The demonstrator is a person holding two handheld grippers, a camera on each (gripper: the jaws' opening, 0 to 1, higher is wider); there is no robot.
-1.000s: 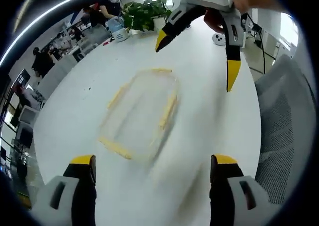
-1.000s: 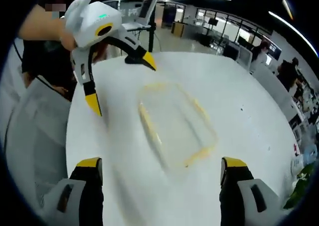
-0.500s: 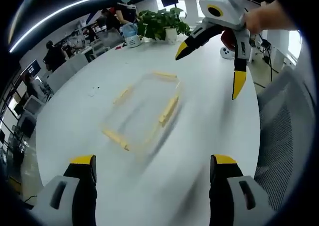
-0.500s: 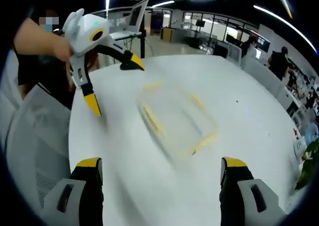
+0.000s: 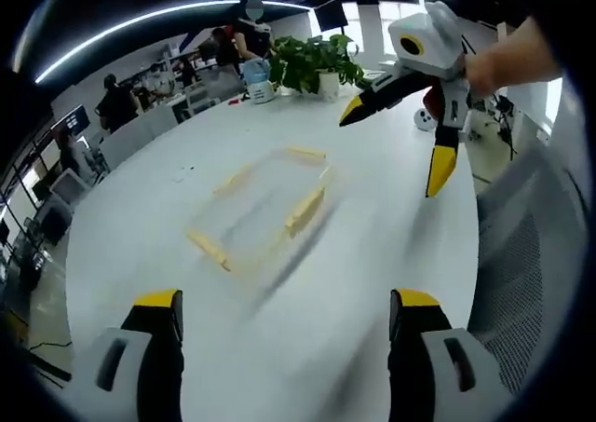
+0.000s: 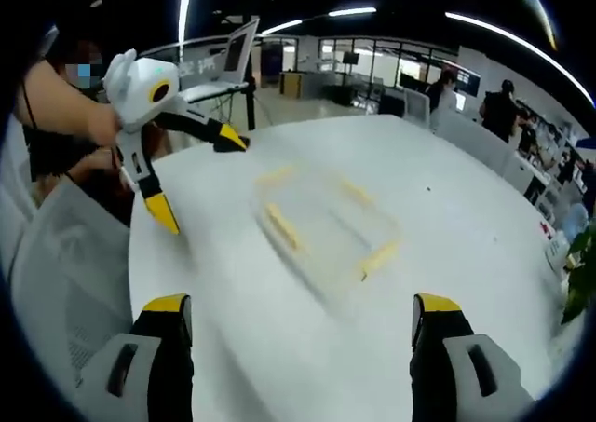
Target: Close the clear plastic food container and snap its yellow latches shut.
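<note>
In the left gripper view, the left gripper (image 5: 284,315) hangs above a white table (image 5: 391,245) with its yellow-tipped jaws spread wide and nothing between them. The clear plastic food container (image 5: 265,208) lies flat on the table ahead of the jaws, blurred, with its yellow latches (image 5: 304,210) lying along its four sides; whether they are snapped down cannot be told. The right gripper (image 5: 396,141) hovers beyond the container, apart from it, jaws spread and empty, held by a hand (image 5: 507,61). At the far edge of the table stand a potted plant (image 5: 317,61) and a small blue-topped bottle (image 5: 258,77). A mesh chair (image 5: 521,282) stands beside the table.

In the right gripper view, the right gripper (image 6: 303,319) shows its jaws spread wide and empty. The container (image 6: 326,222) lies on the table (image 6: 279,347) ahead, its latches (image 6: 281,224) blurred. The left gripper (image 6: 196,180), open-jawed, hovers near the container without touching it. A laptop (image 6: 223,63) stands behind it.
</note>
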